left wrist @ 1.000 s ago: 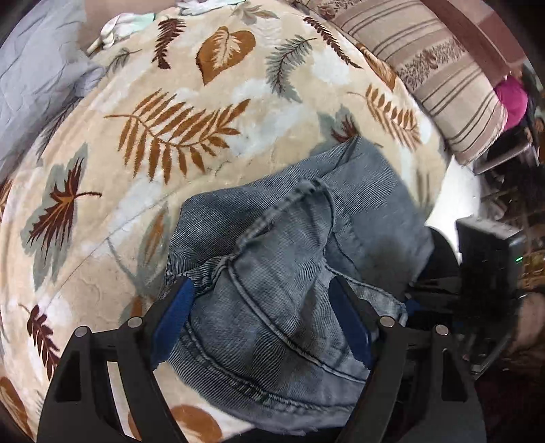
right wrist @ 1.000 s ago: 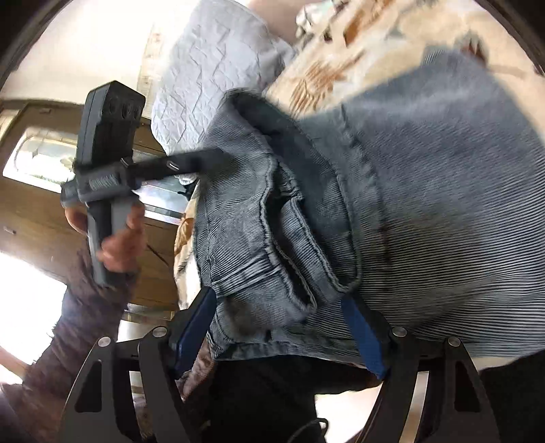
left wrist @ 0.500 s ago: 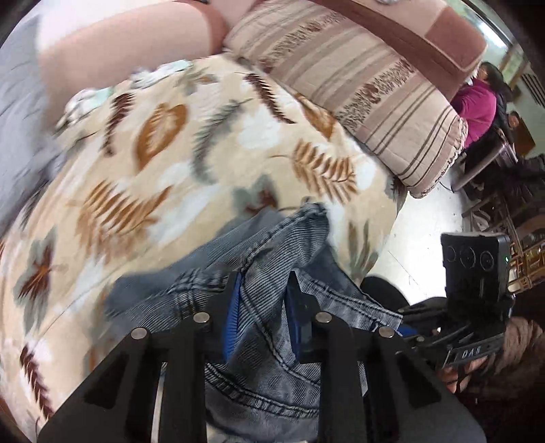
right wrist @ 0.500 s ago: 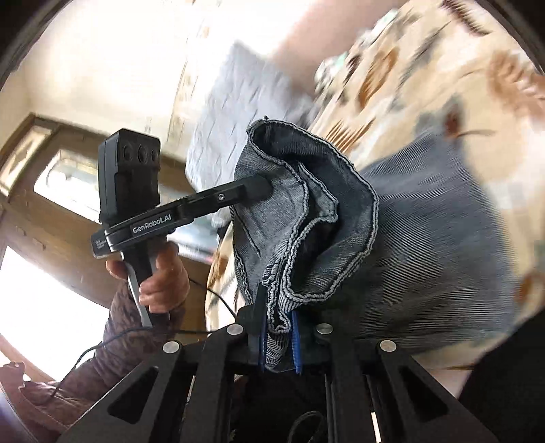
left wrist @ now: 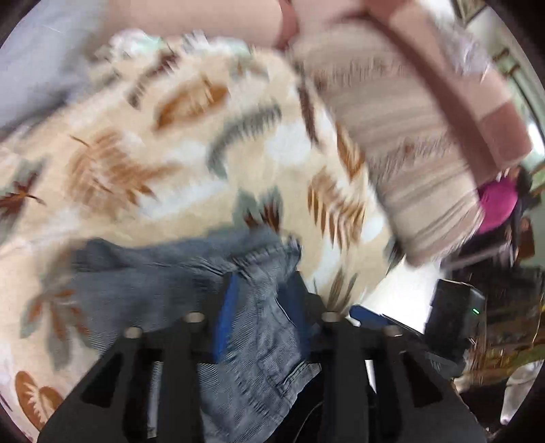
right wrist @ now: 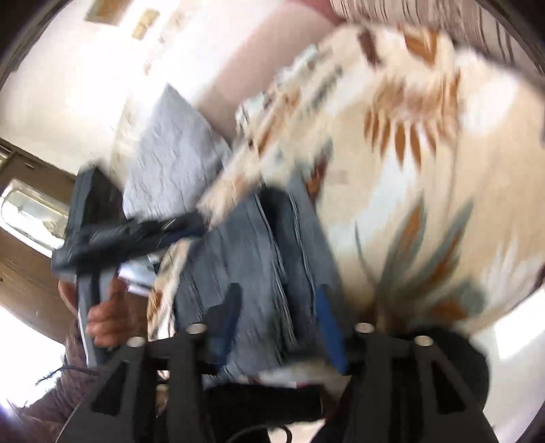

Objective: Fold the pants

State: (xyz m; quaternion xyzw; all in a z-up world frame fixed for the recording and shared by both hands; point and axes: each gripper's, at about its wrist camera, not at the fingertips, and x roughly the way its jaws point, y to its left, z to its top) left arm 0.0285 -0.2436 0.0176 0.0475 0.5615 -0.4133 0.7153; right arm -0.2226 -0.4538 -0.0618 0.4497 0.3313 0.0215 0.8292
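The blue denim pants (left wrist: 160,286) lie bunched on a cream blanket with a leaf print (left wrist: 190,160). My left gripper (left wrist: 260,289) is shut on a fold of the denim, which hangs down between its blue pads. In the right wrist view the pants (right wrist: 252,259) run up between the fingers of my right gripper (right wrist: 277,306), whose blue pads press on thick layers of denim. The left gripper (right wrist: 102,235) and the hand holding it show at the left of that view. Both views are motion-blurred.
A striped beige pillow (left wrist: 402,150) lies at the blanket's far right. A grey quilted cover (right wrist: 170,150) lies at the left. A pink headboard (left wrist: 204,20) runs behind. The right gripper's body (left wrist: 453,310) is at the bed's right edge. A person in magenta (left wrist: 497,204) sits beyond.
Both grippers closed on the denim from wide open and have lifted and swung it across the blanket. The view has shifted toward the pillow and headboard, with strong blur now.
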